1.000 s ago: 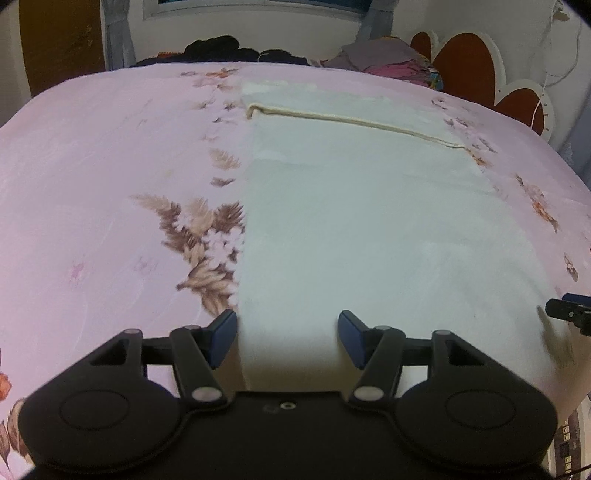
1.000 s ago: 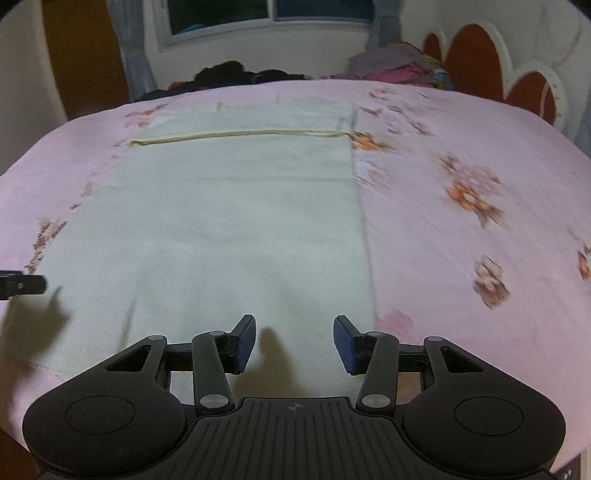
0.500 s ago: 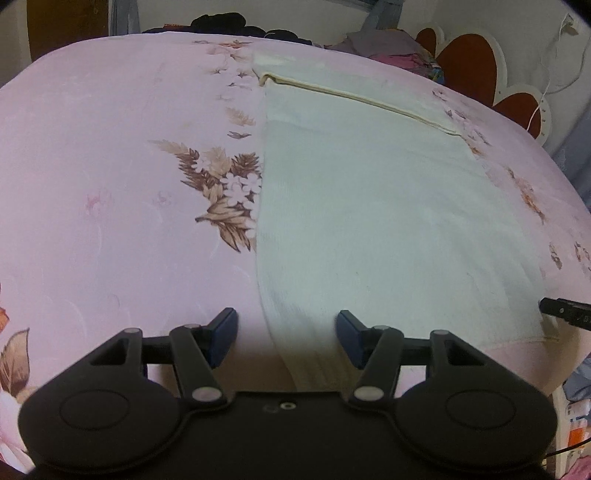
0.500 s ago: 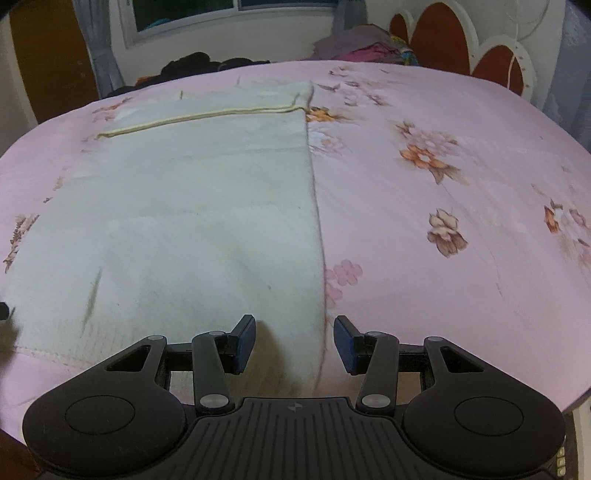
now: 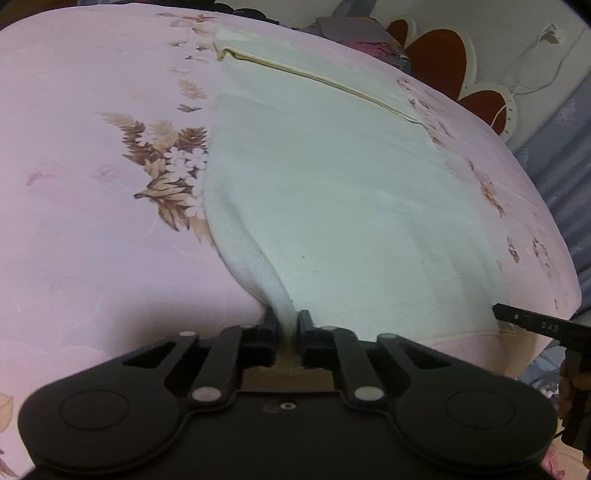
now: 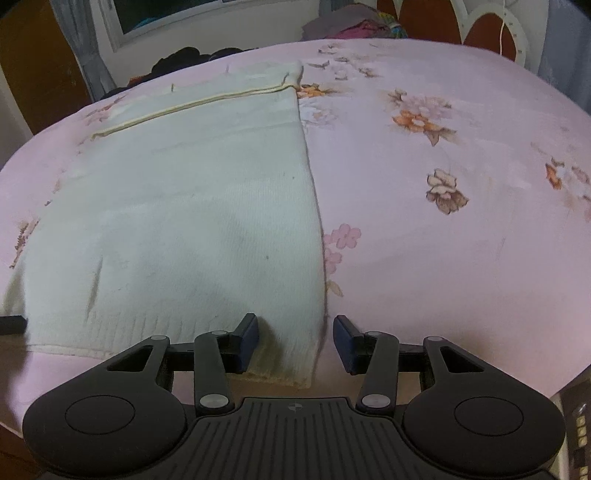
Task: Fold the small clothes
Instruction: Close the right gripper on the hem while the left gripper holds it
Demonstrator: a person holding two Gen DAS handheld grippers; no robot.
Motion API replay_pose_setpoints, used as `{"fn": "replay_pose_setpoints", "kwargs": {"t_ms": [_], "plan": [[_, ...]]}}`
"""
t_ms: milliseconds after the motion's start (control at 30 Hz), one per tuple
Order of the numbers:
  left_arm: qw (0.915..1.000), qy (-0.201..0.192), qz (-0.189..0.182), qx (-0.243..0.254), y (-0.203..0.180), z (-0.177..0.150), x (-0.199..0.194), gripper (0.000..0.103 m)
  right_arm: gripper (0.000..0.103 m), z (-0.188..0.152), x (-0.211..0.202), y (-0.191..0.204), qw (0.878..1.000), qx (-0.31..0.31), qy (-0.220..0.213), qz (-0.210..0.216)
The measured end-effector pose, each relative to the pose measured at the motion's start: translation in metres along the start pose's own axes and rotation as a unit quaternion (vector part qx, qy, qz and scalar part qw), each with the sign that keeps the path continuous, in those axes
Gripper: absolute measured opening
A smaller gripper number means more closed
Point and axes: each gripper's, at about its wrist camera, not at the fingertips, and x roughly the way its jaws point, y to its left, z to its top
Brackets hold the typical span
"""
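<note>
Fingers (image 5: 271, 325) of the left gripper (image 5: 287, 328) are pinched tight on the near left corner of the pale garment (image 5: 332, 184), and the knit hem is bunched into a narrow rope where it runs between them, lifting slightly off the bed (image 5: 92, 240). Over at the garment's near right corner, the right gripper (image 6: 295, 343) sits low with its fingers (image 6: 248, 338) spread wide apart, one blue pad over the ribbed hem and the other out beyond the cloth's right edge above the pink sheet; nothing is caught between them. The garment itself lies mostly flat in the middle of the bed, cream-white with a yellowish seam (image 6: 192, 107) running across its far end and a few faint stains near its near hem. From the garment's left edge a brown leaf-and-flower print (image 5: 166, 173) shows on the sheet, touching the cloth's border, and off the garment's right edge there are scattered orange and pink blossoms (image 6: 421, 122). Beyond the garment's far end, past the bed, a heap of dark and coloured clothes (image 6: 351, 24) is piled near a scalloped red-and-white headboard (image 5: 439, 59). From the left wrist view, a black tip of the right gripper pokes in at the garment's near right corner.
</note>
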Motion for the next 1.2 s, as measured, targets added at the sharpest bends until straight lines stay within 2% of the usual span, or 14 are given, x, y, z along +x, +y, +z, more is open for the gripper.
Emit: {"fn": "replay_pose_setpoints", "kwargs": {"t_ms": [67, 100, 233, 367, 533, 667, 867, 1200], "plan": [[1.0, -0.001, -0.006, 0.0, -0.001, 0.003, 0.001, 0.008, 0.011, 0.003, 0.0, -0.002, 1.0, 0.013, 0.008, 0.019], [1.0, -0.002, -0.009, 0.0, -0.001, 0.004, 0.0, 0.008, 0.008, 0.004, 0.0, -0.001, 1.0, 0.012, 0.01, 0.024], [0.9996, -0.019, -0.021, -0.004, -0.004, 0.017, -0.005, 0.008, 0.006, 0.009, -0.004, 0.004, 1.0, 0.004, 0.004, 0.03], [0.9984, -0.049, -0.029, -0.004, -0.009, 0.039, -0.013, 0.008, 0.006, 0.026, -0.016, 0.008, 0.998, 0.007, -0.027, 0.048], [0.9946, -0.098, -0.033, -0.01, -0.013, 0.081, -0.02, 0.007, 0.006, 0.07, -0.024, 0.014, 0.995, 0.005, -0.072, 0.069], [0.9918, -0.124, -0.03, -0.011, -0.013, 0.118, -0.013, 0.007, 0.006, 0.115, -0.019, 0.016, 0.991, 0.01, -0.102, 0.085], [0.9865, -0.162, -0.016, -0.019, -0.012, 0.178, 0.013, 0.007, 0.006, 0.188, 0.016, 0.01, 0.987, 0.019, -0.128, 0.093], [0.9824, -0.181, -0.007, -0.047, 0.001, 0.262, 0.066, 0.007, 0.006, 0.285, 0.093, 0.0, 0.982, 0.055, -0.141, 0.11]]}}
